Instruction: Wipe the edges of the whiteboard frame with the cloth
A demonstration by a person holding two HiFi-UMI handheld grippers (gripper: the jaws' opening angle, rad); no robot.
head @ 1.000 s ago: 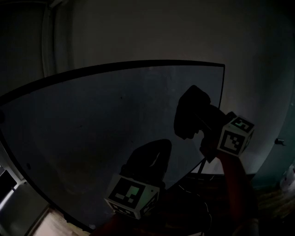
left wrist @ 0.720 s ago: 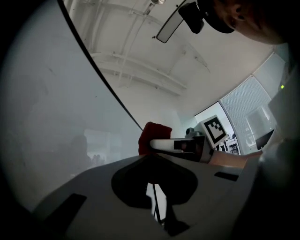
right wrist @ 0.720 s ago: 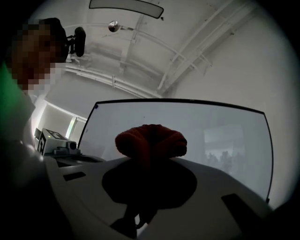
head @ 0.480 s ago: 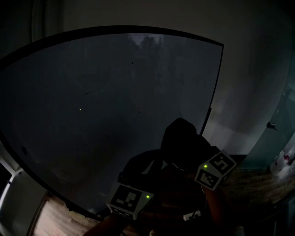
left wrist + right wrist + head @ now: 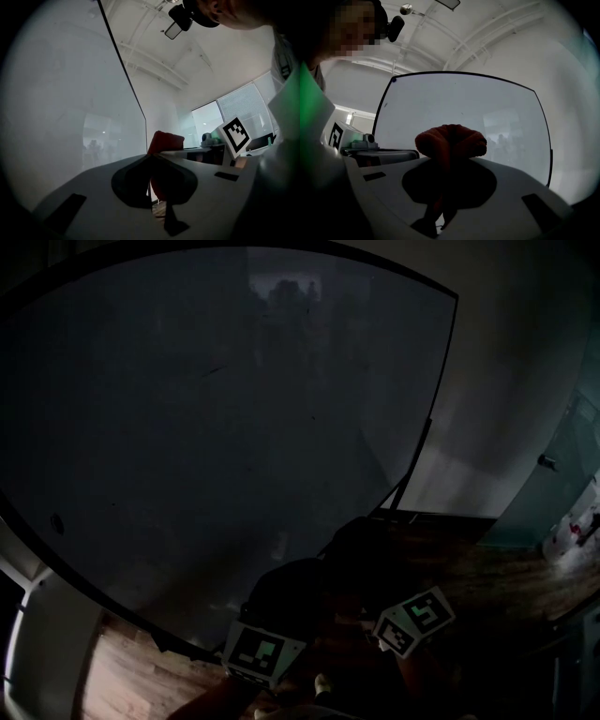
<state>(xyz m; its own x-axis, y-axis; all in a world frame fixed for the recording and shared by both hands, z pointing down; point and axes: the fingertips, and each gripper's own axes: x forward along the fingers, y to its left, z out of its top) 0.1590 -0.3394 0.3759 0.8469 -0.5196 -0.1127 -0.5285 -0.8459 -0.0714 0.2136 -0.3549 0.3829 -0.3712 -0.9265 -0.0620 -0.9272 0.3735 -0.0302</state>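
The whiteboard (image 5: 234, 427) fills the dim head view, with its black frame (image 5: 442, 390) down the right side. Both grippers hang low near its bottom right corner. My right gripper (image 5: 364, 547) is shut on a bunched red cloth (image 5: 451, 139), which bulges out past the jaw tips of that gripper (image 5: 449, 157) in front of the board (image 5: 464, 108). My left gripper (image 5: 292, 585) sits just left of it. In its own view the left gripper (image 5: 151, 158) has its jaws closed together on nothing, pointing along the frame edge (image 5: 124, 70), with the cloth (image 5: 165, 139) just beyond.
A dark stand leg (image 5: 412, 465) slants down behind the board's right edge. Wooden floor (image 5: 487, 568) lies below, a pale wall (image 5: 525, 352) to the right. Windows with blinds (image 5: 243, 101) show in the left gripper view.
Both grippers have dropped down the board's right side toward its lower corner. The right one, with the cloth, has come in close beside the left. The head view has tilted downward.
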